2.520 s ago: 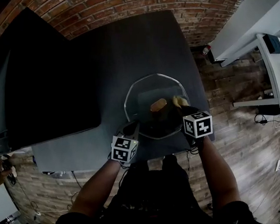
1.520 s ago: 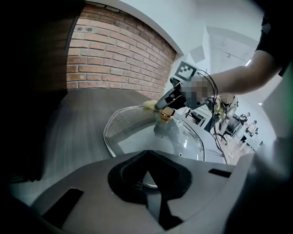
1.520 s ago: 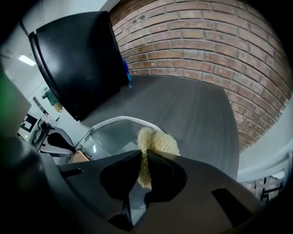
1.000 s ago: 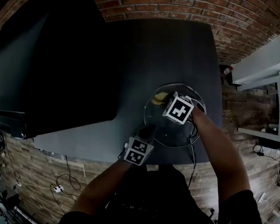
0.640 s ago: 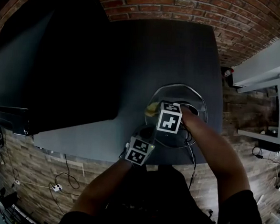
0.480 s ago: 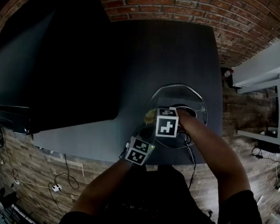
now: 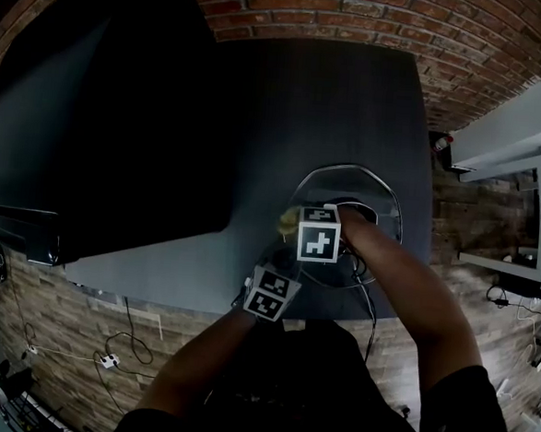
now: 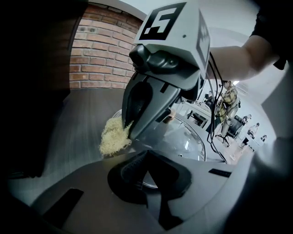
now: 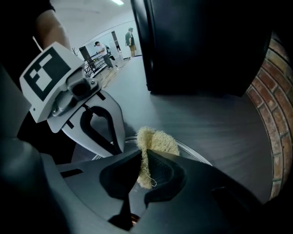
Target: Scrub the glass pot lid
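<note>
Right tongs (image 9: 140,157) pinch scrubber (image 9: 158,139) on lid's (image 7: 380,192) left rim; left tongs (image 8: 146,157) clamp near rim. Unscrubbed glass lies rightward.

Bare table (image 7: 334,104) lies open beyond the glass lid (image 7: 383,192); a large black box (image 7: 101,134) blocks the left.

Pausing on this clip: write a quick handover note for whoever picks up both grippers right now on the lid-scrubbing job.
Left gripper: jaws shut on the near rim of the clear glass pot lid, steadying it on the dark grey table.
Right gripper: jaws shut on the pale yellow fibrous scrubbing pad, pressed at the lid's left edge.
Done: both grasps made, pad on the glass; how much is scrubbed cannot be told.
Left: likely work the pad over the rest of the glass.
</note>
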### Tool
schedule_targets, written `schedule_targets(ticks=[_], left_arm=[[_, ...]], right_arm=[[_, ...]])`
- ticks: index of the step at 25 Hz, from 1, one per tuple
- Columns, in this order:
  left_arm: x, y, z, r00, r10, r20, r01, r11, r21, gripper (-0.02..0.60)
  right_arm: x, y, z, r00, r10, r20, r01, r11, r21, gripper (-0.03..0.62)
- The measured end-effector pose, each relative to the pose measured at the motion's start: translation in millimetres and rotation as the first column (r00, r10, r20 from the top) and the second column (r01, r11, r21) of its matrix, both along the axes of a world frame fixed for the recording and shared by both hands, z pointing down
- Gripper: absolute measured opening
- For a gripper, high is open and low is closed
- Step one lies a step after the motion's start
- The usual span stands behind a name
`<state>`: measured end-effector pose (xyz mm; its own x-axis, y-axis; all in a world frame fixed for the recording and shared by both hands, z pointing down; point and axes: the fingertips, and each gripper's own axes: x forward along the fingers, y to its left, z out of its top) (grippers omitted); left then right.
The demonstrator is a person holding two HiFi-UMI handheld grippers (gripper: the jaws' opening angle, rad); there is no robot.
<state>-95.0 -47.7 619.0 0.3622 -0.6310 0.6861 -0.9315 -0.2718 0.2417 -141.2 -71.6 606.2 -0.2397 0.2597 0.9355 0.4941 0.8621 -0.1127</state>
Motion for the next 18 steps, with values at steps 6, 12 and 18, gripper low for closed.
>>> schedule_targets(ticks=[6, 12, 18], left_arm=[[1.0, -0.5, -0.3, 1.000, 0.004, 0.003, -0.004, 1.000, -0.002, 0.032], [0.1, -1.3, 0.9, 1.000, 0.003, 0.004, -0.003, 1.000, -0.001, 0.032], [-0.2, -5.7, -5.5, 1.000, 0.003, 0.011, -0.003, 1.000, 0.004, 0.032]], right_arm=[[-8.7, -40.9, 4.2, 0.987, 0.157, 0.019, -0.157, 0.988, 0.007, 0.043], [-3.0, -94.7, 5.4, 0.934, 0.354, 0.043, -0.354, 0.935, 0.001, 0.043], [24.8, -150.0, 6.8, 0.843, 0.532, 0.076, -0.534, 0.846, -0.001, 0.043]])
